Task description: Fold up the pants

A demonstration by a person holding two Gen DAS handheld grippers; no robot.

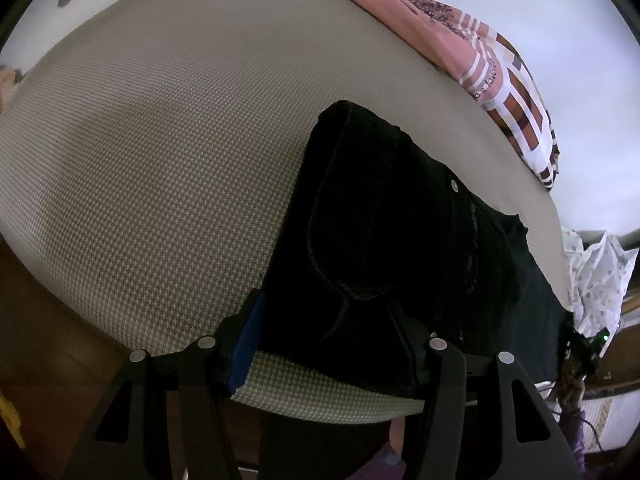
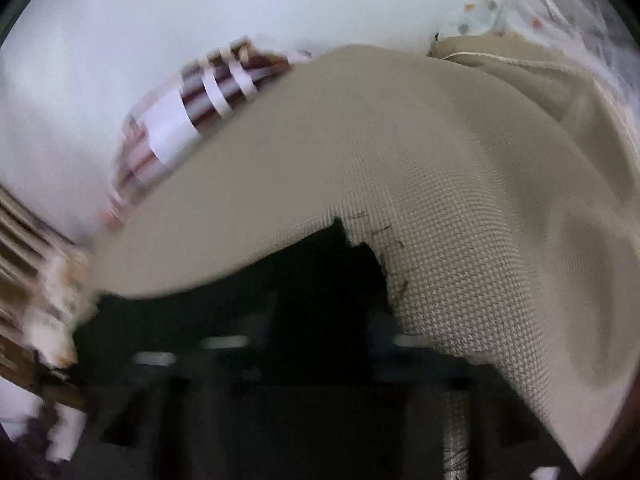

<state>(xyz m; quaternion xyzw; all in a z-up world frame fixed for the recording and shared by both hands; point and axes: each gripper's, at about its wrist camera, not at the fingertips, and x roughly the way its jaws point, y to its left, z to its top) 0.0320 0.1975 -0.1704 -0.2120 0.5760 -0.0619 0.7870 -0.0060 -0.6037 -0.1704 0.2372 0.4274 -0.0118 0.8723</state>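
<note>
Black denim pants [image 1: 400,248] lie bunched at the near edge of the beige woven mattress [image 1: 160,160], left gripper [image 1: 328,344] spread wide, straddling the waistband, likely to pinch it; right gripper [image 2: 312,344] too blurred to tell.

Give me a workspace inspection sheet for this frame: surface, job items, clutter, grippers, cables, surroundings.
Surface: beige woven mat, covering the work area.
Job's things: black pants lying on the mat near its front edge; a metal button faces up.
Clutter: pink patterned blanket at the mat's far edge; dotted white cloth off the mat's right end.
Grippers: left gripper open, fingers either side of the pants' near edge; right gripper too blurred to judge, pants in front of it.
Cables: a thin dark cord hangs at lower right in the left view.
Surroundings: white wall behind; floral fabric at far left.
</note>
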